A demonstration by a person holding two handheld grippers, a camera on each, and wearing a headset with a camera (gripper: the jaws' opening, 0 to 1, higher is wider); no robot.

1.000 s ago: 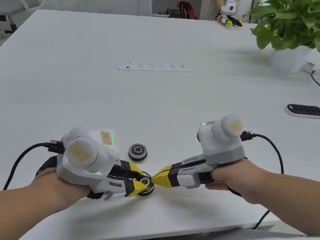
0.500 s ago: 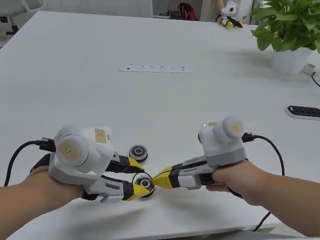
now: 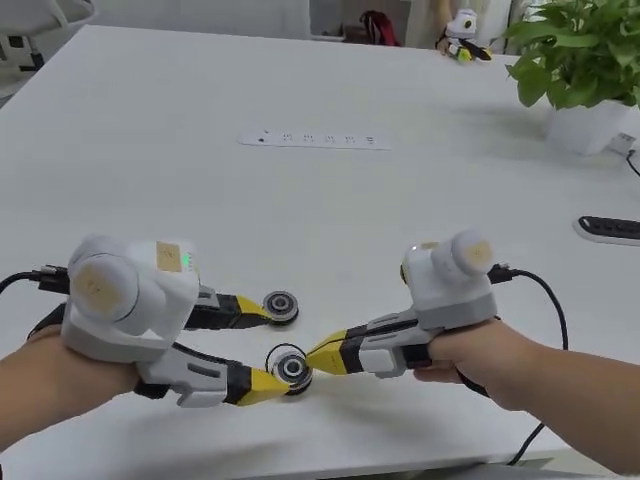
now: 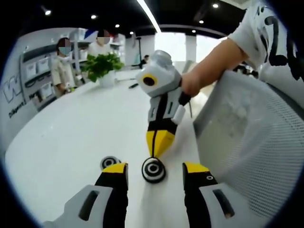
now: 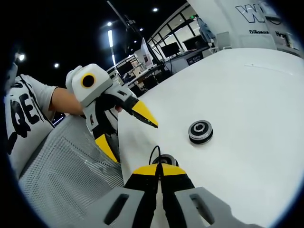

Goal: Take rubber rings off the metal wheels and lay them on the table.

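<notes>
A small metal wheel (image 3: pixel 292 369) lies near the table's front edge, and a thin black rubber ring (image 3: pixel 283 347) loops up off it. My right gripper (image 3: pixel 312 357) is shut on that ring at the wheel's right side; in the right gripper view the ring (image 5: pixel 152 153) rises from the closed tips (image 5: pixel 160 167) over the wheel (image 5: pixel 165 159). My left gripper (image 3: pixel 263 344) stands open, its jaws on either side of the wheel (image 4: pixel 153 169) without touching it. A second wheel (image 3: pixel 280 307) with its ring on lies just behind.
A white power strip (image 3: pixel 310 138) lies mid-table, a black one (image 3: pixel 610 228) at the right edge. A potted plant (image 3: pixel 575 50) and a small toy (image 3: pixel 462 22) stand at the back right. The table's front edge runs just below the grippers.
My left gripper opened, let go of the wheel and drew back to the left. The right gripper stayed shut at the wheel, and the ring now loops free above it.
</notes>
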